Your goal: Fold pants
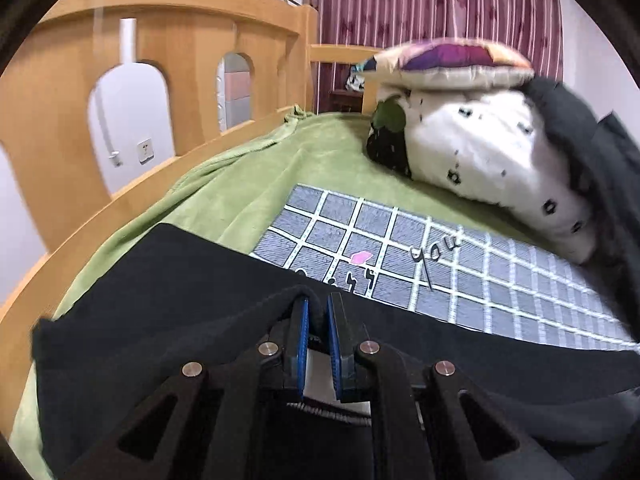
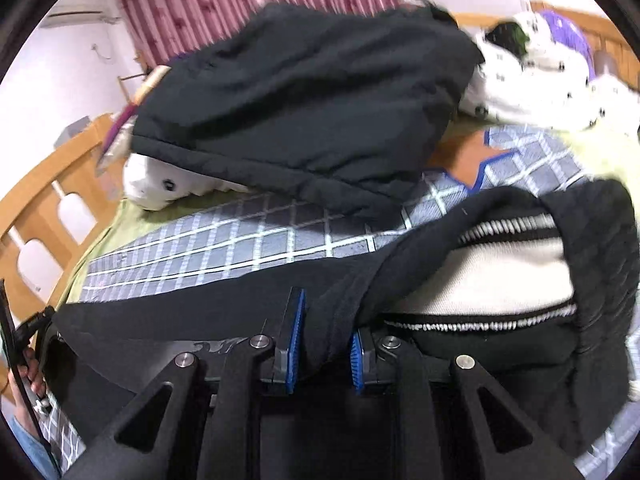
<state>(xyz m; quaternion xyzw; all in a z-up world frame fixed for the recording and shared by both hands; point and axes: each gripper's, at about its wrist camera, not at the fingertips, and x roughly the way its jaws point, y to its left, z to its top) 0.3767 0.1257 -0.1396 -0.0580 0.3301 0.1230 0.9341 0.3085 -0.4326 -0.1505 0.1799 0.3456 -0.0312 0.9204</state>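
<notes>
The black pants (image 1: 168,300) lie across the near side of the bed, over a grey checked mat (image 1: 400,248). My left gripper (image 1: 318,308) is shut on a fold of the pants' black fabric, lifted a little. In the right wrist view the pants (image 2: 224,320) show a white fleece lining (image 2: 500,272) with a black-and-white ribbed edge at the open waist. My right gripper (image 2: 326,320) is shut on a bunched ridge of the pants near that waist, its blue pads (image 2: 296,328) pressing the cloth.
A green blanket (image 1: 248,176) covers the bed, with a wooden rail (image 1: 168,92) at the left. A white spotted pillow (image 1: 488,148) with a colourful cushion (image 1: 452,60) on it sits behind. A black jacket (image 2: 304,104) lies on the pillows. Striped curtains (image 1: 432,0) hang behind.
</notes>
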